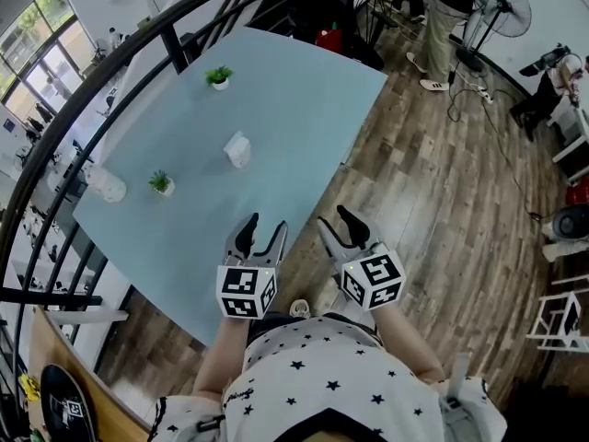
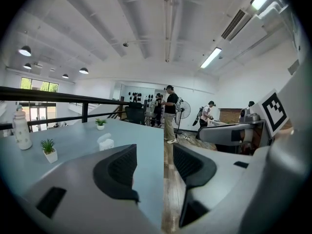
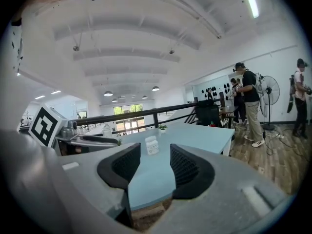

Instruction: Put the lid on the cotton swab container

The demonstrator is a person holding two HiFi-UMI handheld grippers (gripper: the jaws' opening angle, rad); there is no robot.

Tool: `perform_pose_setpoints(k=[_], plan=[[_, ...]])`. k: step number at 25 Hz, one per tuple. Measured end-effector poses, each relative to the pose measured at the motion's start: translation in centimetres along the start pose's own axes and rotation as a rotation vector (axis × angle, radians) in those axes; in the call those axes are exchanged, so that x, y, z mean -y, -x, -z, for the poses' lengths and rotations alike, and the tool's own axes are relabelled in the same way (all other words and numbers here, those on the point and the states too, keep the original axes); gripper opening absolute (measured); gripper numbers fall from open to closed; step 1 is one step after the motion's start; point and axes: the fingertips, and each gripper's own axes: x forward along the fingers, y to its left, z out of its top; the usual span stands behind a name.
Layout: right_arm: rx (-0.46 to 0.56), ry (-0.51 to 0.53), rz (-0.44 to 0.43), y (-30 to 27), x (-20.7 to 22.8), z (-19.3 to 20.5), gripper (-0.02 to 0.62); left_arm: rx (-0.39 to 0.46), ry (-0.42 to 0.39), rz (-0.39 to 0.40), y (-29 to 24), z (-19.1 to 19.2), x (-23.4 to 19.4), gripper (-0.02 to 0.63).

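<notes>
Container (image 1: 237,150) white, cylindrical | table (image 1: 304,90) smooth blue | jaws ribbed black, apart

Table (image 1: 294,90) plain pale blue; floor (image 1: 442,182) brown wood planks with streaky grain; railing (image 1: 173,46) black. Cotton swab container (image 1: 237,149) white, far plant (image 1: 219,75) and near plant (image 1: 160,180) green in white pots, bottle (image 1: 106,184) whitish. Left gripper (image 1: 264,228) and right gripper (image 1: 335,221) grey with black jaws, each with a cube of black-and-white square markers; person's shirt (image 1: 322,376) white with small black stars.
</notes>
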Motion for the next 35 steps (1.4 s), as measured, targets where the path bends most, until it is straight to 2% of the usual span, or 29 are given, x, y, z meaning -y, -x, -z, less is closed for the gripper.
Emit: perform_pose_setpoints(k=[9,16,27,35], plan=[[-0.008,0.007,-0.045,-3.5,0.5,-1.2,0.173,0.003,0.027,-0.056,-1.8,-0.6,-3.1,0.214],[-0.009,0.026,-0.114,-7.1,1.1,-2.4,0.173,0.013,0.046,-0.117,-3.6,-0.8,-5.5,0.213],[-0.035,0.075,-0.281,-15.2,3.2,-5.7,0.173,0.021,0.089,-0.268,-8.5,-2.0,-10.4,0.244],[-0.07,0.115,-0.422,-20.2,3.1,-7.9,0.173,0.016,0.12,-0.38,-10.6,-2.8,-13.4,0.261]])
